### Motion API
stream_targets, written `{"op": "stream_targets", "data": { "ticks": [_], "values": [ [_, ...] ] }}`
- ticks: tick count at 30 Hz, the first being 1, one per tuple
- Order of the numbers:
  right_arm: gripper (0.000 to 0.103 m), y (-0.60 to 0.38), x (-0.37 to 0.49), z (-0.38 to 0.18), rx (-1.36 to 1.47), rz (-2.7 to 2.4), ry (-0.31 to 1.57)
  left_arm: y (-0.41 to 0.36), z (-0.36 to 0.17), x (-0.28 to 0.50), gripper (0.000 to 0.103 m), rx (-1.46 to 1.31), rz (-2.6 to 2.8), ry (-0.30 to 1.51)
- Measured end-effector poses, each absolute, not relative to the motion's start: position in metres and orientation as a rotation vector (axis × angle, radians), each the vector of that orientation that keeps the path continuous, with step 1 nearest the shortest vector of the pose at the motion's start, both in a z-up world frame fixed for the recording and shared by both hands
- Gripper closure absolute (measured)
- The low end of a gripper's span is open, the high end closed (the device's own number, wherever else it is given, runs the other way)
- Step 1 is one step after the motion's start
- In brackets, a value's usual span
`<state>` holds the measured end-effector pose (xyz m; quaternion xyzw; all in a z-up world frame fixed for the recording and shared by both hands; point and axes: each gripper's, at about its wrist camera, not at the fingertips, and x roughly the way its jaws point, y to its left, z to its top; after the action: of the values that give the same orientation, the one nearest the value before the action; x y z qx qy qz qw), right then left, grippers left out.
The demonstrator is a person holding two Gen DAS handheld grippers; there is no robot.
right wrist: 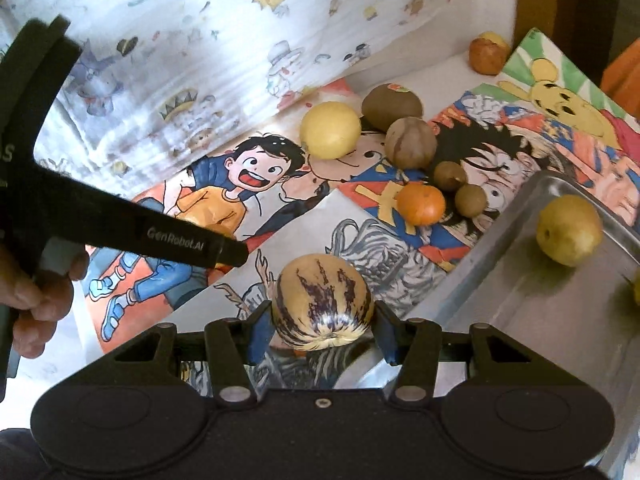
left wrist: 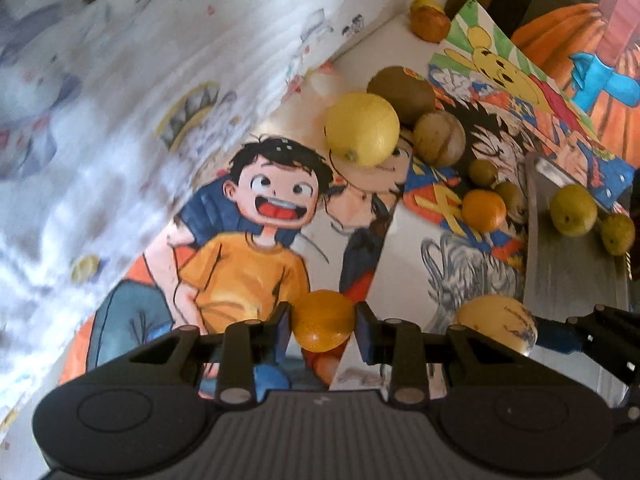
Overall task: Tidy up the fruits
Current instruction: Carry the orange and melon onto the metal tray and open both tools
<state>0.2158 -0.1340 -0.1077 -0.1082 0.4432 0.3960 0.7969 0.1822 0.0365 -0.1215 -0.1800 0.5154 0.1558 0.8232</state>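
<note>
My left gripper (left wrist: 323, 326) is shut on a small orange fruit (left wrist: 323, 320), held above the cartoon-printed table cover. My right gripper (right wrist: 323, 330) is shut on a cream melon with purple stripes (right wrist: 323, 300); the melon also shows in the left wrist view (left wrist: 496, 322). A metal tray (right wrist: 540, 312) lies at the right and holds a yellow-green fruit (right wrist: 569, 230). In a loose cluster on the table lie a lemon (right wrist: 330, 130), a kiwi (right wrist: 392, 106), a brown round fruit (right wrist: 411, 142), a tangerine (right wrist: 421, 204) and two small brown fruits (right wrist: 450, 176).
A reddish fruit (right wrist: 486, 55) sits at the far corner of the table. A patterned white cloth (right wrist: 200, 40) hangs along the left side. The left gripper's body (right wrist: 120, 224) crosses the right wrist view at the left. An orange object (left wrist: 560, 40) stands beyond the table's far right.
</note>
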Motion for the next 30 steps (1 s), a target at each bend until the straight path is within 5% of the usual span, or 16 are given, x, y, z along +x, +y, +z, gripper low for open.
{"op": "stream_targets", "data": {
  "ticks": [30],
  "values": [
    [0.049,-0.29,0.257,-0.1,-0.071,0.383,0.878,-0.09,-0.102,0.27,0.066,-0.229,-0.058,1.061]
  ]
}}
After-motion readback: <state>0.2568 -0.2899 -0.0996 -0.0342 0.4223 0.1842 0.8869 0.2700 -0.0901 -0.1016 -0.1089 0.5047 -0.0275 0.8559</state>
